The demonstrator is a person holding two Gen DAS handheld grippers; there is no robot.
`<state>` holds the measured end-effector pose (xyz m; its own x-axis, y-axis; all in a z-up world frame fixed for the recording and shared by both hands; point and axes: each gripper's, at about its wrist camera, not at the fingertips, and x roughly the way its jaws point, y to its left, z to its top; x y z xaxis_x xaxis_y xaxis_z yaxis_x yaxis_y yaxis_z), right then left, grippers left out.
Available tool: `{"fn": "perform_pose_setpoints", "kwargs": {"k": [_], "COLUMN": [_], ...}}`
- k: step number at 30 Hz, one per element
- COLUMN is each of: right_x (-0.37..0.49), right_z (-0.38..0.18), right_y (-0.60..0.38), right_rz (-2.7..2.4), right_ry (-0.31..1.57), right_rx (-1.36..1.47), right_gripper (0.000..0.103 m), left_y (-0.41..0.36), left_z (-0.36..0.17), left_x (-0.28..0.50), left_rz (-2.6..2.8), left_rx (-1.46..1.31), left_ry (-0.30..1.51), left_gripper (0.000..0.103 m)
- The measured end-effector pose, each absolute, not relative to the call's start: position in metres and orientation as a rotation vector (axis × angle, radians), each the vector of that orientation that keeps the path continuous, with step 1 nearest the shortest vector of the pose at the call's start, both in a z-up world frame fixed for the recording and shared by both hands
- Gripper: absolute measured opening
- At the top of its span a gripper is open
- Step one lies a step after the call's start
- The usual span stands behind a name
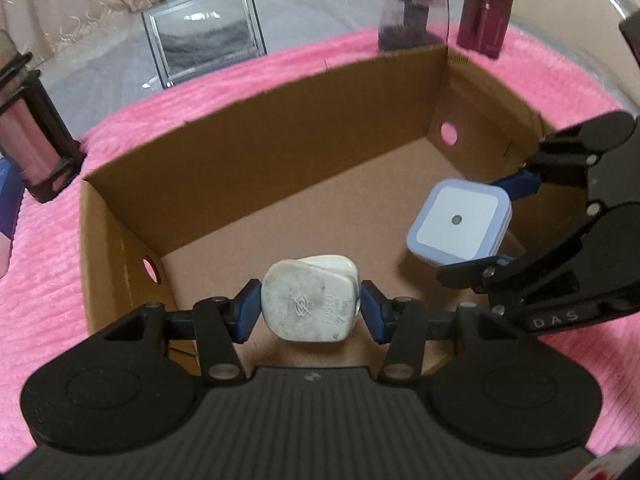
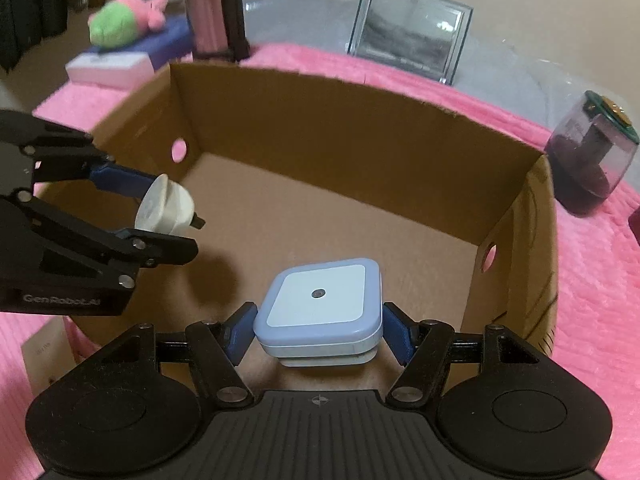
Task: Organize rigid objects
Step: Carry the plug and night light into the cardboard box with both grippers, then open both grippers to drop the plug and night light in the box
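While both grippers hang over the open box (image 1: pixel 260 152), the left gripper (image 1: pixel 308 312) clamps a white plug (image 1: pixel 306 306) (marked FUSED) above its near wall; the right gripper (image 2: pixel 318 330) grips a blue night-light (image 2: pixel 320 308) above the box's right side. The box sits on a pink blanket (image 1: pixel 48 264).

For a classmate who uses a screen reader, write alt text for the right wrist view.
The right gripper holds a square pale-blue night light above an open cardboard box on a pink blanket. At left, the left gripper holds a white plug over the box.
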<state>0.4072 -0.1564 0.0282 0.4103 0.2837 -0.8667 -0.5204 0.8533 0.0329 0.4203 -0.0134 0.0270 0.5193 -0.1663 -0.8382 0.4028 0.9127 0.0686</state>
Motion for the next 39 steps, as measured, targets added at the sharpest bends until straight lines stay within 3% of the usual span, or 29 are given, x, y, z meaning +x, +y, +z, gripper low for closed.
{"fn": "perform_pose_setpoints", "kwargs": {"k": [20, 39], "right_x": [0.426, 0.434], "right_z": [0.009, 0.005], "right_y": [-0.139, -0.135], "right_rz": [0.509, 0.52], "right_ry": [1.111, 1.154], "right_rx": [-0.41, -0.426], "right_gripper": [0.064, 0.064], "left_y": [-0.023, -0.024], "left_z": [-0.004, -0.008], "left_x": [0.447, 0.452], "left_rz": [-0.324, -0.304], "left_rx": [0.384, 0.396], "left_ry": [1.136, 1.184], "left_gripper": [0.048, 0.048]}}
